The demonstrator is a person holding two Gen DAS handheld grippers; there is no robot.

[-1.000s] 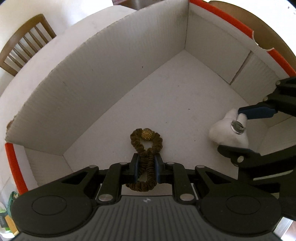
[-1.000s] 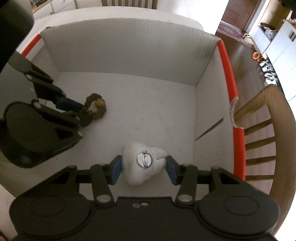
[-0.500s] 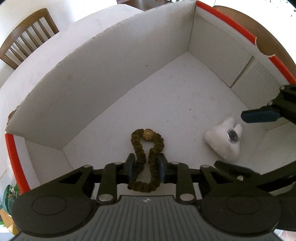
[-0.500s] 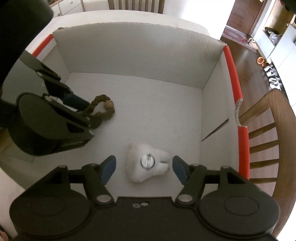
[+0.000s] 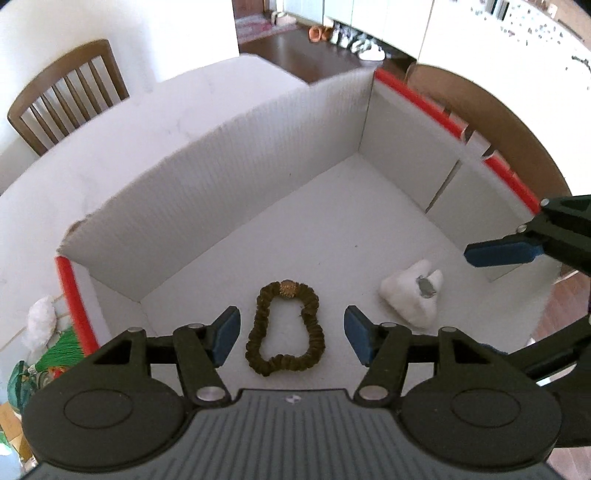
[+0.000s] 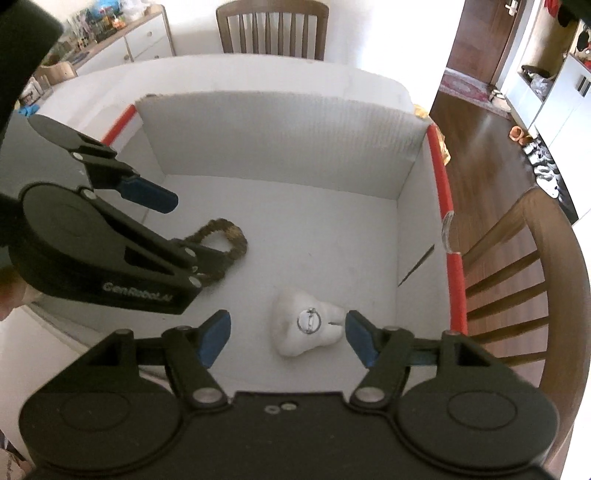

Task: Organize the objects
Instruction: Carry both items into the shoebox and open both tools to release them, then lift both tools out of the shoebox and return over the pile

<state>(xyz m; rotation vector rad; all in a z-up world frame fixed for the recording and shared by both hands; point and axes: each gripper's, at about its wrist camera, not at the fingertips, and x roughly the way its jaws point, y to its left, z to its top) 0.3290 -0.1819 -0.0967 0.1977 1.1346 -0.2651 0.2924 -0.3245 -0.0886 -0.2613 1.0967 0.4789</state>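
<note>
A brown hair scrunchie (image 5: pixel 285 328) with a gold bead lies flat on the floor of a white cardboard box (image 5: pixel 229 206) with red edges. My left gripper (image 5: pixel 290 336) is open and empty, raised above the scrunchie. A white plush piece (image 6: pixel 304 325) with a metal clip lies on the box floor at the right; it also shows in the left wrist view (image 5: pixel 412 297). My right gripper (image 6: pixel 288 336) is open and empty, raised above the plush. The scrunchie (image 6: pixel 223 242) is partly hidden behind the left gripper in the right wrist view.
The box (image 6: pixel 280 147) sits on a white table (image 5: pixel 110 147). Wooden chairs stand at the far side (image 6: pixel 271 27), the right (image 6: pixel 524 280) and the far left (image 5: pixel 66 92). White fluffy and green items (image 5: pixel 40 339) lie outside the box's left wall.
Both grippers opened, let go of the scrunchie and the plush piece, and rose up and back. Both objects now rest on the box floor.
</note>
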